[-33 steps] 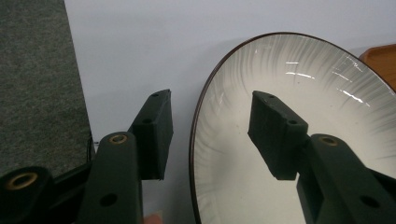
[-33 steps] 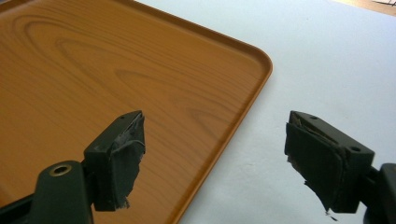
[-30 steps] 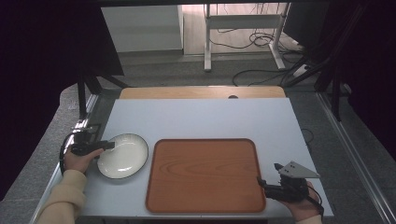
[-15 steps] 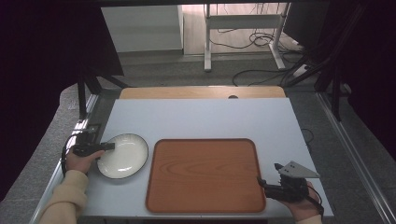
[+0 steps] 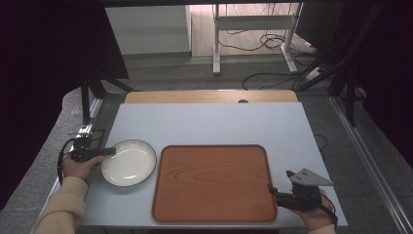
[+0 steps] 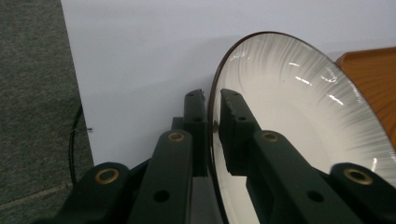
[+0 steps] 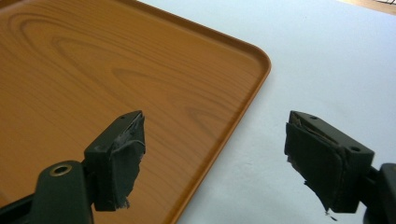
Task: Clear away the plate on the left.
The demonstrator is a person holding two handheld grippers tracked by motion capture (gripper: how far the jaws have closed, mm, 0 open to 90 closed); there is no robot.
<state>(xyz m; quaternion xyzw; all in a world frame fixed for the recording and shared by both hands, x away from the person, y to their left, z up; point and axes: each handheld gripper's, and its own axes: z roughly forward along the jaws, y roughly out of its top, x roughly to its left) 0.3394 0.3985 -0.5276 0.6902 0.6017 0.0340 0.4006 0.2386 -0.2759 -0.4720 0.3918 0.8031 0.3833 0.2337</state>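
A white plate (image 5: 129, 163) with a dark rim lies on the white table left of a wooden tray (image 5: 214, 183). My left gripper (image 5: 109, 151) comes in level from the left. Its jaws have just been closing and are now shut on the plate's near rim. In the left gripper view, one of the fingers (image 6: 236, 116) lies inside the plate (image 6: 289, 102) and the other outside, with the left gripper (image 6: 212, 95) pinching the rim. My right gripper (image 5: 271, 189) rests at the tray's front right corner. The right gripper (image 7: 215, 126) stands open over the tray's edge (image 7: 261, 60), holding nothing.
The white table top (image 5: 209, 124) stretches bare behind the plate and tray. A wooden board (image 5: 209, 96) runs along its far edge. Black frame posts (image 5: 87, 97) stand at the left, and cables (image 5: 272, 78) lie on the floor beyond the table.
The left gripper's jaws look drawn together on the plate's rim. Both hands, the plate and the tray stay where they were.
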